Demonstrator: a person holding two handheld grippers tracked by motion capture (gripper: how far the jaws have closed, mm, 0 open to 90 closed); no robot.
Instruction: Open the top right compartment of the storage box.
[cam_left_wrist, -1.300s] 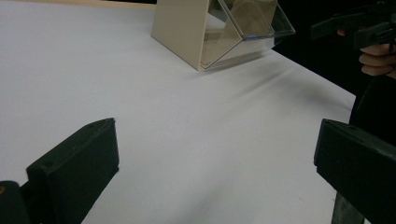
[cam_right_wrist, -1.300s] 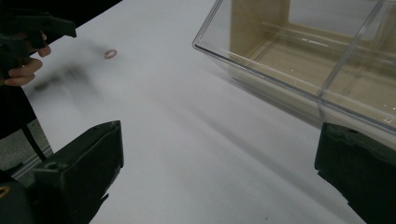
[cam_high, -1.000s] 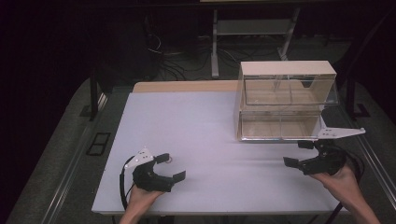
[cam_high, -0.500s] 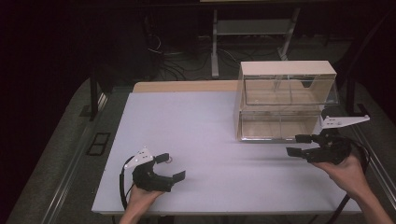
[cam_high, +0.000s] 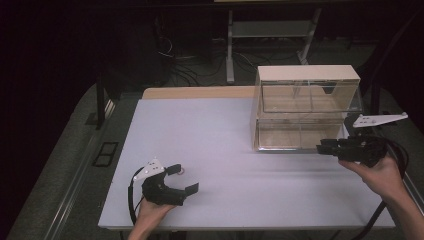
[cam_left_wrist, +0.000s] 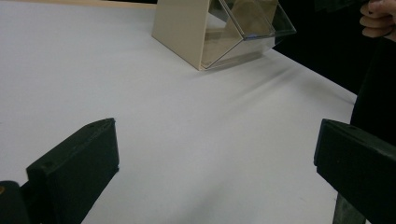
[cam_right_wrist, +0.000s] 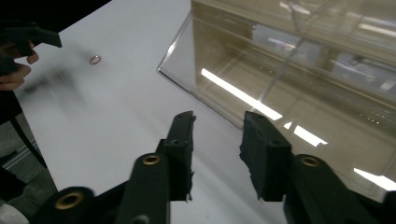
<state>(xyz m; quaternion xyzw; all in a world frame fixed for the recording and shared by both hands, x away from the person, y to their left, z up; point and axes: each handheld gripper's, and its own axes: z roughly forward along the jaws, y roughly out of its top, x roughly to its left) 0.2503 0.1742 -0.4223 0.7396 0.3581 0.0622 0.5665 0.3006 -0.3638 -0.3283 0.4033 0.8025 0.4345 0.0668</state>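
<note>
Glossy clear plastic drawer cabinet (cam_high: 307, 107)

Light falls from above onto the white table (cam_high: 225, 150), while the room around it sinks into darkness. Glare streaks the clear drawer box (cam_right_wrist: 299, 84); motion blur softens the right gripper view.

I see a two-tier drawer box (cam_high: 305, 107) with a beige frame and clear plastic fronts standing upright at the right rear of the white table (cam_high: 210, 150). Both drawers sit closed. A small metal ring (cam_right_wrist: 95, 59) lies flat on the table, well apart from it.
</note>
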